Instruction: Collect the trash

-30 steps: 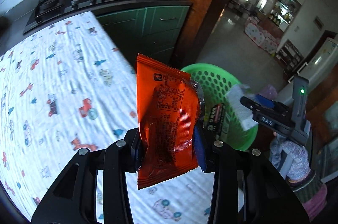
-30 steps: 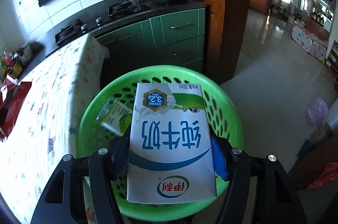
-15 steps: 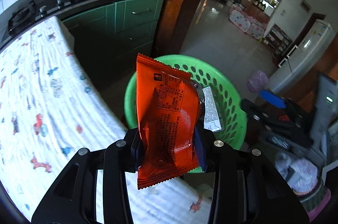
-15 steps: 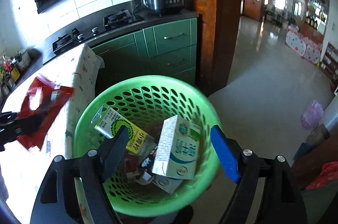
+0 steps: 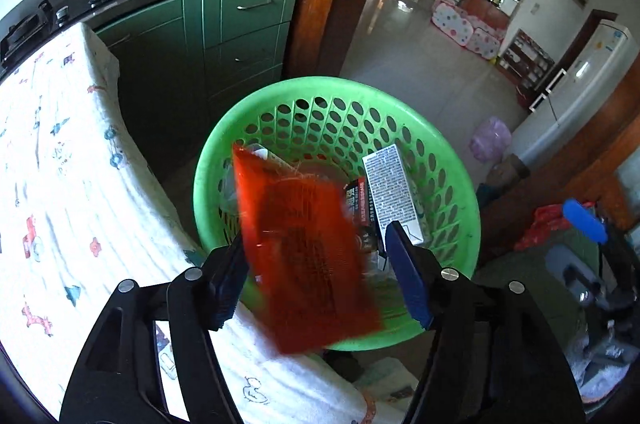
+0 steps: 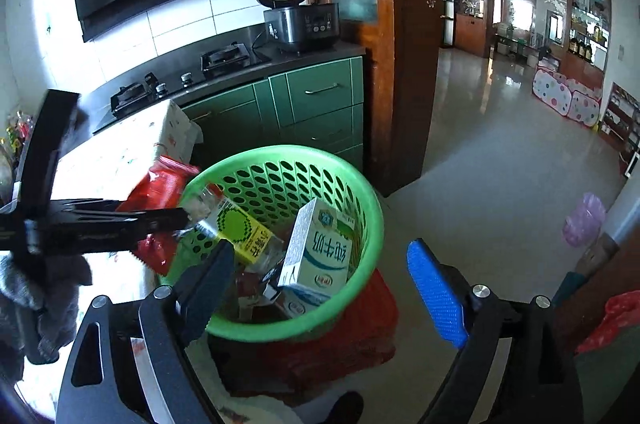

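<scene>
Over the green basket (image 5: 460, 183) at frame centre, my left hand-held gripper (image 5: 316, 278) has just spread, freeing the orange wrapper (image 5: 308, 260). I'd hold until it drops inside; my right hand-held gripper (image 6: 320, 292) gapes empty.

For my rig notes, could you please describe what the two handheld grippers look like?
Both match: the left gripper and the right gripper have black, cut-out frames with silver screws. Their fingers carry blue ribbed pads. No cables or sleeves show.

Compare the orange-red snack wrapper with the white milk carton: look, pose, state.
The orange-red snack wrapper is a flat, blurred foil packet, loose between the left gripper's just-opened jaws above the green basket. The white milk carton is a rigid box, sharp, lying tilted inside the basket. Both are trash.
</scene>
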`<action>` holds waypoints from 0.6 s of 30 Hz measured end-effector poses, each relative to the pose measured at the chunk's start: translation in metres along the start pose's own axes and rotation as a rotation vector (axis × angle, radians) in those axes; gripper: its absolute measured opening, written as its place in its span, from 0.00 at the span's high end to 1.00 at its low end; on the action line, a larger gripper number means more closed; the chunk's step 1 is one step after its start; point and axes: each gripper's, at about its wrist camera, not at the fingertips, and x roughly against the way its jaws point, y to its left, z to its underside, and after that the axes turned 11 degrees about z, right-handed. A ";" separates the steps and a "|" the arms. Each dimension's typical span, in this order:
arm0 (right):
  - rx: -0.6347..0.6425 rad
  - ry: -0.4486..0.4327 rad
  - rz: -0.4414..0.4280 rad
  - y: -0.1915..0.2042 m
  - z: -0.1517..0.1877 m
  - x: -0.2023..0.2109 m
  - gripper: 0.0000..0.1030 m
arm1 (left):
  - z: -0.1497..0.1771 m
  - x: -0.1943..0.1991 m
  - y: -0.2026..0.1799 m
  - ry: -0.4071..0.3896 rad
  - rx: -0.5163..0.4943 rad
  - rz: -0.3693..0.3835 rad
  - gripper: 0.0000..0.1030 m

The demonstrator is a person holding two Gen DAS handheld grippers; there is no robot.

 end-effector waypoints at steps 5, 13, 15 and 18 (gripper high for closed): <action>0.007 -0.002 0.005 0.008 0.017 0.007 0.16 | 0.003 0.004 0.003 -0.011 0.006 0.005 0.29; -0.020 -0.003 -0.013 0.021 0.029 0.024 0.14 | 0.019 0.043 0.013 -0.062 0.017 -0.036 0.29; -0.019 -0.001 -0.013 0.025 0.031 0.028 0.14 | 0.027 0.056 0.015 -0.077 0.012 -0.059 0.29; 0.004 -0.005 -0.002 0.038 0.034 0.037 0.14 | 0.037 0.078 0.018 -0.104 0.009 -0.094 0.25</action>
